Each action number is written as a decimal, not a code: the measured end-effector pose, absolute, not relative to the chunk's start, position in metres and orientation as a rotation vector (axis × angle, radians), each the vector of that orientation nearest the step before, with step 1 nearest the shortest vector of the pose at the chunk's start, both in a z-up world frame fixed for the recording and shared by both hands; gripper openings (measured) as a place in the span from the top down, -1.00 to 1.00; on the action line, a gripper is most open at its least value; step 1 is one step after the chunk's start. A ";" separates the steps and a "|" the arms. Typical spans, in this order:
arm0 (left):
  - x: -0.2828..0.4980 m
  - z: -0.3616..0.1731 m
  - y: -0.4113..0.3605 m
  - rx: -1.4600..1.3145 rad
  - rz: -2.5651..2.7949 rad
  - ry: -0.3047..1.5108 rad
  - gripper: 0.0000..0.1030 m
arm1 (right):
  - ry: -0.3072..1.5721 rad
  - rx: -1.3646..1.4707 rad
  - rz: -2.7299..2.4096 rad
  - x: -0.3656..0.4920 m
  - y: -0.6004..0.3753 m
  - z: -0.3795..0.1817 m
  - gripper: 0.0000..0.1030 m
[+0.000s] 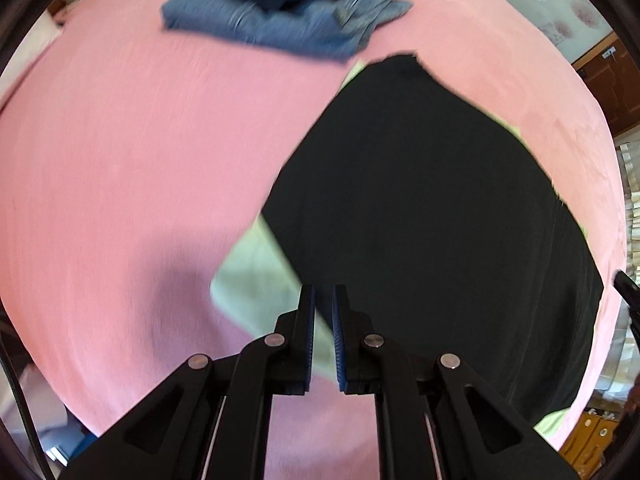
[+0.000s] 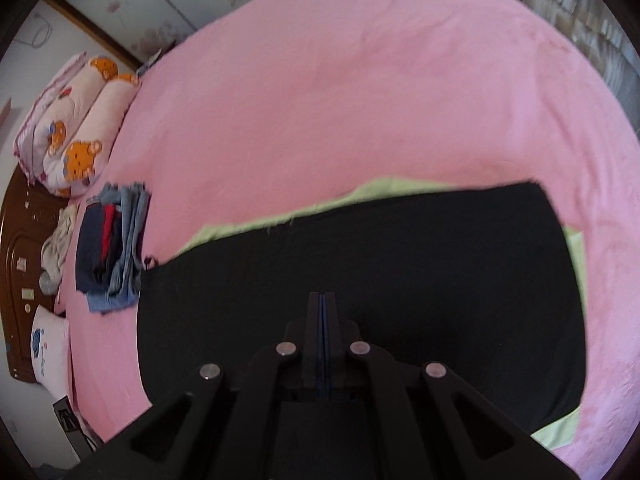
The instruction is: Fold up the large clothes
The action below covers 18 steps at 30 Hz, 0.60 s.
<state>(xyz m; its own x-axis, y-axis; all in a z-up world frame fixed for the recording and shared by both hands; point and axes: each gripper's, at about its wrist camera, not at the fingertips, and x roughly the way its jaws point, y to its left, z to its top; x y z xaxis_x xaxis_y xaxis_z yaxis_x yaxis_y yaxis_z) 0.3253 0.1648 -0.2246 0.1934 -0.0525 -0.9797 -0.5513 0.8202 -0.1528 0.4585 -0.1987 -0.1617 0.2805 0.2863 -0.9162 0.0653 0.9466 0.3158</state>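
home bedroom, def someone's house | big bed w/ pink sheet (image 2: 320, 100) filling most of the view | cartoon bear pillows (image 2: 76, 128) up by a carved dark wood headboard (image 2: 20, 264) | stack of folded jeans + tops (image 2: 114, 252) on the bed | floral panels (image 2: 160, 4) on the wall behind | wood cabinet (image 1: 608, 80) off to the side

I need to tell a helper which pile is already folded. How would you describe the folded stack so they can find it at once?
On the pink bed, look toward the headboard end near the bear-print pillows. The stack lies just off the corner of the flat black garment. It alone is layered: denim, navy, a red strip.
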 end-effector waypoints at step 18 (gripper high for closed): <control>0.228 -0.274 0.170 -0.870 0.269 1.386 0.82 | 1.608 0.414 0.161 0.424 -0.150 -0.275 1.00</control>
<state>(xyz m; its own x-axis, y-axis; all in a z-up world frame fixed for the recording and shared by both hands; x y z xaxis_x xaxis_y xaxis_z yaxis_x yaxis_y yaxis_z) 0.2282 0.1695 -0.2744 0.2117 -0.3153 -0.9251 -0.6381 0.6724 -0.3752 0.4244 -0.1504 -0.2746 -0.0298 0.3581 -0.9332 0.1666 0.9223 0.3486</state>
